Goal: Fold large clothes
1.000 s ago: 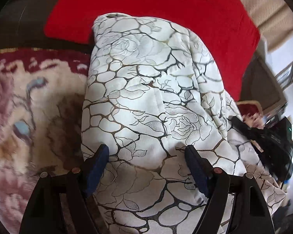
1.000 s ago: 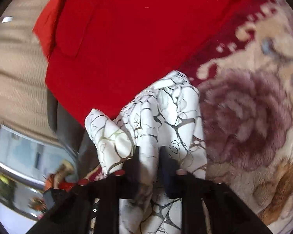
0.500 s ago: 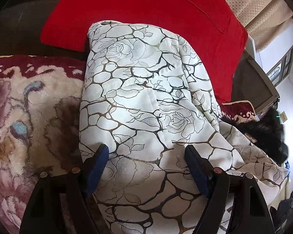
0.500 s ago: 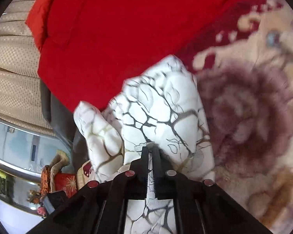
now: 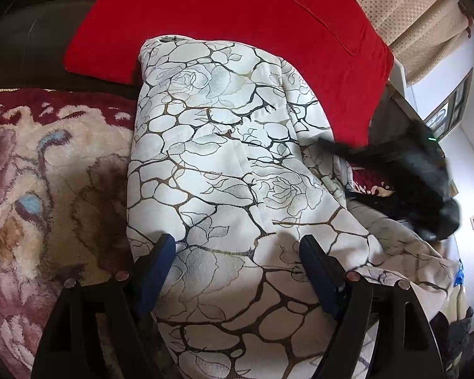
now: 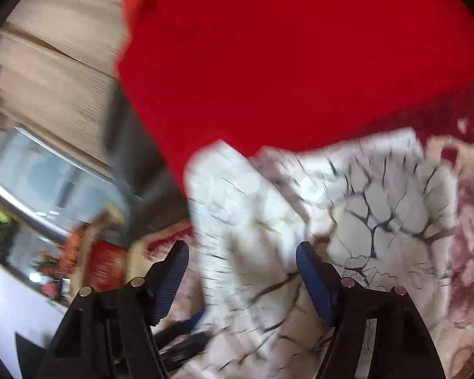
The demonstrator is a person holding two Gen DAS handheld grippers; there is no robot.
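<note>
Between the blue-padded fingers of the left gripper [image 5: 237, 252], which are spread wide and pressed on nothing, the white rose-printed garment [image 5: 224, 170] is seen, laid lengthwise up the middle of the left wrist view as a narrow, doubled-over bundle. Its far end is rested against a red cushion [image 5: 224, 15] at the top of the frame, and a floral plush rug [image 5: 47, 189] is spread to its left. At the lower centre of the blurred right wrist view the jaws of the right gripper [image 6: 241, 262] are opening; cloth of the garment [image 6: 379, 208] is seen between and beyond them, but no pad is pressed on it, so that end is judged to be let go. The lengthwise folding is judged largely done; a loose, crumpled part at the lower right of the left wrist view is left to be tucked in, and a crosswise fold is probably still owed. No container is shown in either view, so nothing can be said of contents.
</note>
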